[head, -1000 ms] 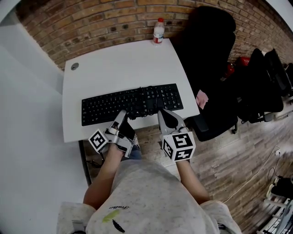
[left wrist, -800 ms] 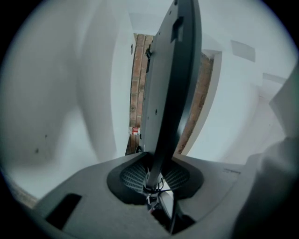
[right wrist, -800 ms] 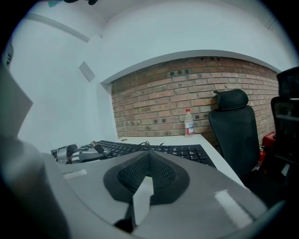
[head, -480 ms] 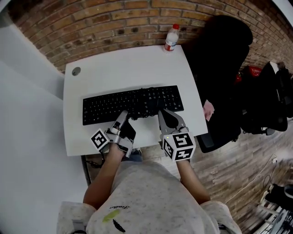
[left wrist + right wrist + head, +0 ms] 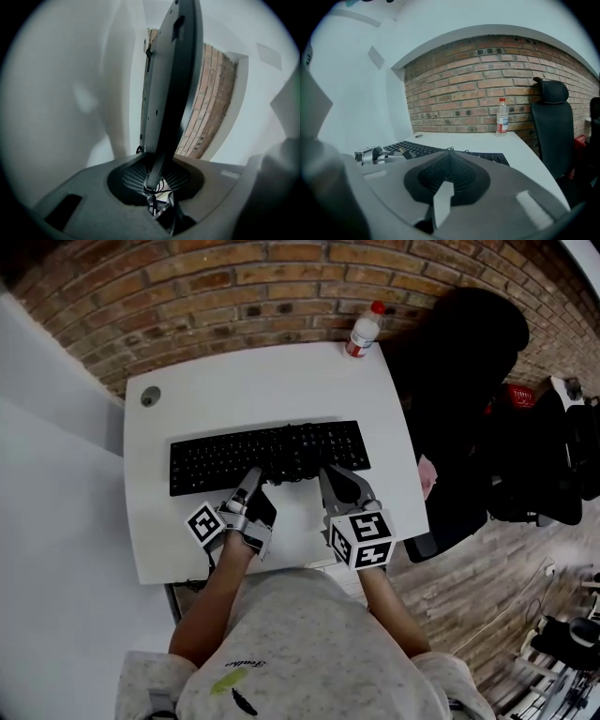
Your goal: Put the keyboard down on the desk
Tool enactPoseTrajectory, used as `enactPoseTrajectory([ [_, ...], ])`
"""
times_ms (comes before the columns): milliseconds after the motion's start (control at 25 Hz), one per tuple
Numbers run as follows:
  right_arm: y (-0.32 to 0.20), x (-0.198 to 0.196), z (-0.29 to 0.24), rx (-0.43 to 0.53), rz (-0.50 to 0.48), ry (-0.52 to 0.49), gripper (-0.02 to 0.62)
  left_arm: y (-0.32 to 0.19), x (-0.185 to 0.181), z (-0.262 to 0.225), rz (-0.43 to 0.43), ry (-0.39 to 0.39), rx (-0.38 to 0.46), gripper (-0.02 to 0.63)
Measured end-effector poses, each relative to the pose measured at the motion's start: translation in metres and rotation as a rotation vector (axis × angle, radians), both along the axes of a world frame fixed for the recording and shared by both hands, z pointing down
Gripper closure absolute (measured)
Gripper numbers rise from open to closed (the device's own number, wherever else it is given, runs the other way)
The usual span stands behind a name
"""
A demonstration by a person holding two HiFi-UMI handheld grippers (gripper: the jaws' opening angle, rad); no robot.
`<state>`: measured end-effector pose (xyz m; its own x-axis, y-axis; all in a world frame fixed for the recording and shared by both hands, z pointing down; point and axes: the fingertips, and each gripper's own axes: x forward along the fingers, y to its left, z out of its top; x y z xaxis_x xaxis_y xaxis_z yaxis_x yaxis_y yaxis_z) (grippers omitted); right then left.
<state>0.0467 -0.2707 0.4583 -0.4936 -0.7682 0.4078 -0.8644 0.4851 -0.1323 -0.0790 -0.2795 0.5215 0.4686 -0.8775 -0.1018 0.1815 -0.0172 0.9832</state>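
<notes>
Off the far left corner of the black full-size plastic keyboard (image 5: 267, 454), well apart: a round grey cable port (image 5: 150, 397) set in the white rounded desk (image 5: 244, 381). Keyboard's long axis running left to right across the desk, key side up, square to the person's chest.

On the keyboard's near long edge, left of its middle: left gripper (image 5: 254, 477), jaws closed tight on that edge. In the left gripper view, keyboard edge-on between the jaws, dark underside showing with pale desk beside it. Judged from that: near edge held a little above the desk, not laid flat yet. Far edge resting or not, impossible to tell.

Right of the keyboard's middle, at the same near edge: right gripper (image 5: 329, 472), jaws pressed together on nothing, tip just beside or touching the edge. So only the left side carrying, and the release falling to it.

Next, probably: lower the near edge straight down, then part the left jaws and draw back toward the body. Nothing on the desk beneath or in front of the keyboard to foul that.

Beyond the keyboard's far right corner, well apart: a clear plastic bottle with a red cap (image 5: 363, 331), upright at the desk's back edge. Right of the keyboard, off the desk: a black office chair (image 5: 464, 352).
</notes>
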Motion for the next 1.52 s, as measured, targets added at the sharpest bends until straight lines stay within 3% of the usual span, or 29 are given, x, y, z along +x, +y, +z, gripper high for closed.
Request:
enactPoseTrajectory([
  [600,-0.039,-0.029,0.01,-0.048,-0.006,0.03,0.588,-0.042,-0.023,0.026,-0.001,0.001,-0.079,0.532],
  [1200,-0.043,-0.034,0.024,-0.081,-0.006,0.044,0.588,-0.044,-0.024,0.035,-0.028,0.007,-0.123,0.535],
  [1520,-0.039,-0.035,0.024,-0.079,-0.006,0.045,0.588,-0.04,-0.027,0.048,-0.037,-0.038,-0.168,0.493],
])
